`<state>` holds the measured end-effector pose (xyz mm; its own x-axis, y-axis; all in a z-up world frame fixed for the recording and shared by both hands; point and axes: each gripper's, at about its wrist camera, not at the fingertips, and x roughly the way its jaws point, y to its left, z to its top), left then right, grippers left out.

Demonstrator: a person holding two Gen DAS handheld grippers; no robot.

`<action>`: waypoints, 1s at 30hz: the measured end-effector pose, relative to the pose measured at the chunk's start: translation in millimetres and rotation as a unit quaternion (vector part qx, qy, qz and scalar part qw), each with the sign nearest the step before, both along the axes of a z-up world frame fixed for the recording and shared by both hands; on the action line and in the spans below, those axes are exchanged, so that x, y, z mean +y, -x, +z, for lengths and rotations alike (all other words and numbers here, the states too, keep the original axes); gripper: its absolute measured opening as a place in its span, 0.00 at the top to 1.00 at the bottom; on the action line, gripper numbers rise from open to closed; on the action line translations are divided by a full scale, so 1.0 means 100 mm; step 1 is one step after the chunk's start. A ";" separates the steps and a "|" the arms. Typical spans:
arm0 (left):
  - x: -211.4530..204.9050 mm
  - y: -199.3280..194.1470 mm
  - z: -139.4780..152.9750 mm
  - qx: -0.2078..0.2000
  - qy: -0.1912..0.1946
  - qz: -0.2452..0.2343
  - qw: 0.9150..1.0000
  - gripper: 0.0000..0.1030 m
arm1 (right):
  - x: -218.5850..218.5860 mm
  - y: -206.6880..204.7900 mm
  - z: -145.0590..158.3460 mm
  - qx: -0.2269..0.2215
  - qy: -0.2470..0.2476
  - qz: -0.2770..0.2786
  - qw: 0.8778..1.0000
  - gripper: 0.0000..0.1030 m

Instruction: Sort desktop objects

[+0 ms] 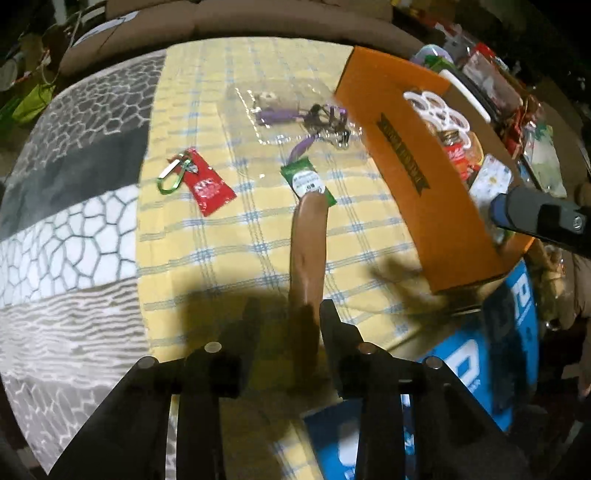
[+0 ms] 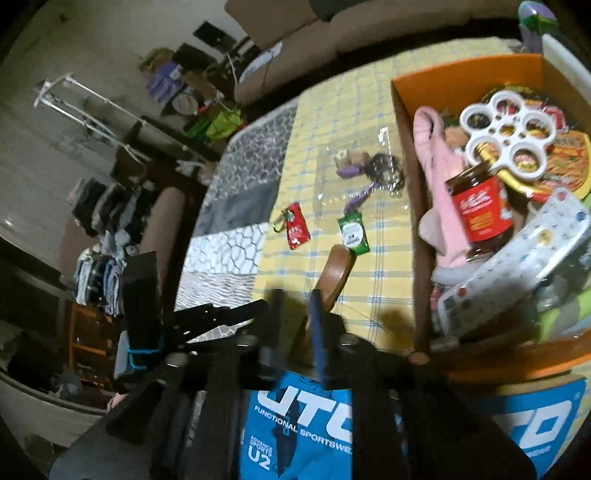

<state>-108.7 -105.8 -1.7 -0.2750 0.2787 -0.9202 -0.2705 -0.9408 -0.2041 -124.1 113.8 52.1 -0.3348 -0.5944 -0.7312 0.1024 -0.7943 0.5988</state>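
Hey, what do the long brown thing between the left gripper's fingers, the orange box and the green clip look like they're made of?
Long brown piece: probably smooth wood or plastic, going by its even brown sheen; hard to settle. Orange box: cardboard, matte orange outside with a raw brown inner wall and a flat cut edge. Green clip, a carabiner: likely anodised metal, with a glossy green frame and silvery gate.

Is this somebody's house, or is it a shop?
Most likely a home living room. A brown sofa sits behind the table with the yellow checked cloth, a white clothes rack stands by the wall, and folded clothes are stacked nearby. Nothing looks like shop shelving.
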 end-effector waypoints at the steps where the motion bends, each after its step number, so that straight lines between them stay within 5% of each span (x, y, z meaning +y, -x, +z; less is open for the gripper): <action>1: 0.02 0.02 -0.05 -0.001 0.000 -0.008 1.000 0.67 | -0.08 0.07 -0.06 -0.008 -0.010 0.001 1.000 0.67; 5: 0.14 0.05 -0.23 -0.004 0.024 -0.047 0.999 0.67 | -0.34 0.38 -0.38 -0.045 -0.052 -0.002 0.998 0.62; 11: 0.08 0.00 -0.31 -0.010 -0.045 -0.068 0.997 0.68 | -0.58 0.75 -0.92 -0.086 -0.105 -0.006 0.991 0.62; 17: 0.18 -0.05 -0.41 0.009 0.007 -0.099 0.995 0.76 | -0.72 0.75 -1.10 -0.083 -0.142 0.020 0.986 0.59; 19: 0.14 -0.04 -0.41 0.008 -0.002 -0.090 0.996 0.79 | -0.75 0.74 -1.08 -0.068 -0.156 0.029 0.985 0.70; 24: 0.01 -0.02 -0.37 -0.002 -0.035 -0.069 0.997 0.79 | -0.57 0.75 -0.98 -0.069 -0.068 -0.001 0.995 0.78; 30: 0.08 -0.09 -0.03 0.016 -0.039 -0.079 0.996 0.79 | -0.44 0.64 -0.67 -0.037 -0.030 -0.017 0.999 0.80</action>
